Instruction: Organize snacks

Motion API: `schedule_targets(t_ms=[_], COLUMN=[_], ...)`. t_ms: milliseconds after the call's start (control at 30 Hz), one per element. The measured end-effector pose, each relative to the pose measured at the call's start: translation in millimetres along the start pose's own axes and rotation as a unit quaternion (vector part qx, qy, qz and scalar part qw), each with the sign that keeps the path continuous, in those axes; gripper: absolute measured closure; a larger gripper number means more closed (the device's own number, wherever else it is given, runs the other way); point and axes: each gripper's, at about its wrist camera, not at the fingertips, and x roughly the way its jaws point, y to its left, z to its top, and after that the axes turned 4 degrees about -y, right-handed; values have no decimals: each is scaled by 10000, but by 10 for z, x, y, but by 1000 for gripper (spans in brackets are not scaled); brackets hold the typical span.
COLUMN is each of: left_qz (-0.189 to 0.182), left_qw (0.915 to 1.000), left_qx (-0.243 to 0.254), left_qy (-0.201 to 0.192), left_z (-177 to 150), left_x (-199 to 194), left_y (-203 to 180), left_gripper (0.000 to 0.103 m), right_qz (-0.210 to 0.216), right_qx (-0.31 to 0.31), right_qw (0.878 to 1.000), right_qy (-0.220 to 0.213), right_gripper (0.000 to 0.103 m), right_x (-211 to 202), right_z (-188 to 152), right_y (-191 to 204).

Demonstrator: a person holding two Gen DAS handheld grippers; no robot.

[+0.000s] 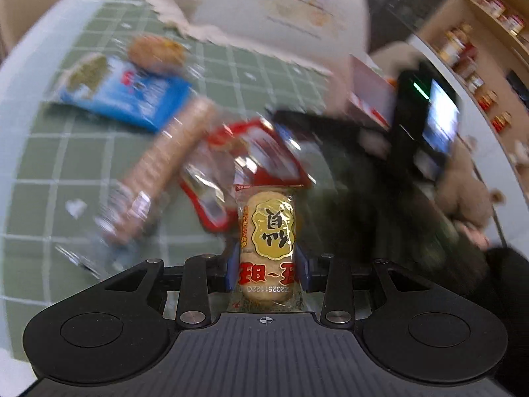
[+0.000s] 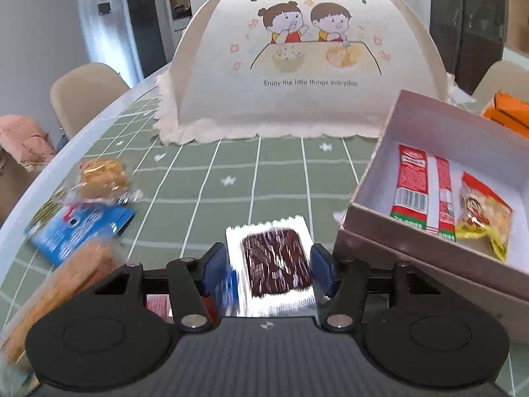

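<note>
My left gripper (image 1: 267, 269) is shut on a rice cracker packet (image 1: 267, 231) with a gold label, held above the green grid tablecloth (image 1: 66, 152). Below it lie a red packet (image 1: 244, 155), a long biscuit sleeve (image 1: 165, 165), a blue packet (image 1: 132, 96) and a round cake (image 1: 155, 53), all blurred. My right gripper (image 2: 268, 264) is shut on a clear packet of dark jerky (image 2: 276, 264), just left of the open pink box (image 2: 370, 228). The box holds red stick packets (image 2: 413, 185) and a yellow snack packet (image 2: 486, 215).
A white food cover tent (image 2: 307, 66) stands at the table's far side. Orange boxes (image 2: 509, 112) sit behind the pink box. The blue packet (image 2: 82, 231), cake (image 2: 102, 178) and biscuit sleeve (image 2: 66, 284) lie left. Chairs (image 2: 86, 92) stand beyond the table edge.
</note>
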Motion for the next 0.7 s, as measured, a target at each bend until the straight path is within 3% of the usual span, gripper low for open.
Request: schedule_targets(t_ms=[67,167,300,500,533,633,700], left_qz=[-190,-151,67,245,238,491,783], left_qw=[9997,9995,9997,9993,9988,9955,9913], left_qx=[46,171,159,8,-25,-45,-248], left_qy=[111,203,155,-287,-426,-808,-1029], left_z=[-58,-98,-54,123,174,360,497], left_x=[51,131,171,-27,-98,-251,-302], left_y=[-41,-98,-88,-6,22,160,303], left_gripper=[63,63,63,63,63,63,63], right_qz=[-49,231,425,-20,113,825,1280], right_qx=[-333,-503,-625,-690,-684,-864,-975], right_qw=[9994,9978,9949,9945,9948,9913,9859], right_qy=[89,367,669,790,746,551,452], right_gripper=[54,61,61,59,57,39,38], right_x=[48,-102,-458,-819,-870,-1037,-1099], right_z=[35,-4,-213,-365,-346,-293,-209], right_y=[64,-34,-270,-583,-582,-418,-193])
